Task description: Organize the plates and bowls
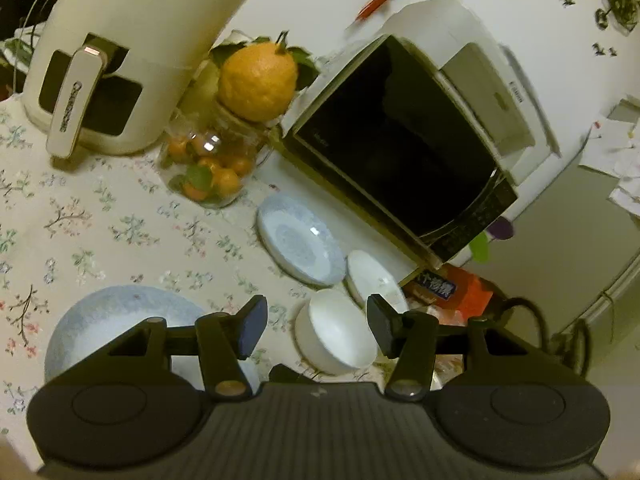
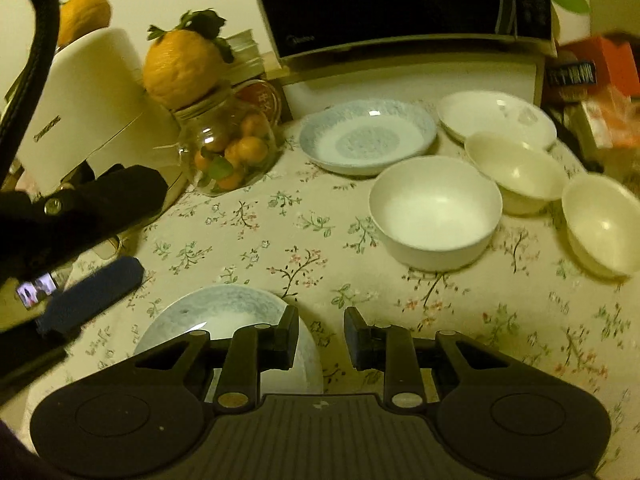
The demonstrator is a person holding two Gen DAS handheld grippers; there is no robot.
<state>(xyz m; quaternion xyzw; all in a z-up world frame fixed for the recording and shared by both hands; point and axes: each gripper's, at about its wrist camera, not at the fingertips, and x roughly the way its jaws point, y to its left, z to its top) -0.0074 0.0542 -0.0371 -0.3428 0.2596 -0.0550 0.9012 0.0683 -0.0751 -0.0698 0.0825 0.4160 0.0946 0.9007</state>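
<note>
Both claws hang open above the floral table (image 2: 280, 240), holding nothing. A blue-patterned plate (image 2: 224, 316) lies just under the right claw (image 2: 322, 338), toward its left finger. A white bowl (image 1: 334, 332) sits between the left claw's (image 1: 316, 330) fingers, below them.

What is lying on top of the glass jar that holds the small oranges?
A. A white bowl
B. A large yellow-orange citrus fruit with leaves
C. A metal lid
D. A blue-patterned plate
B: in the right wrist view the large citrus fruit, with dark leaves at its stem, sits on the mouth of the glass jar; the left wrist view shows the same.
</note>
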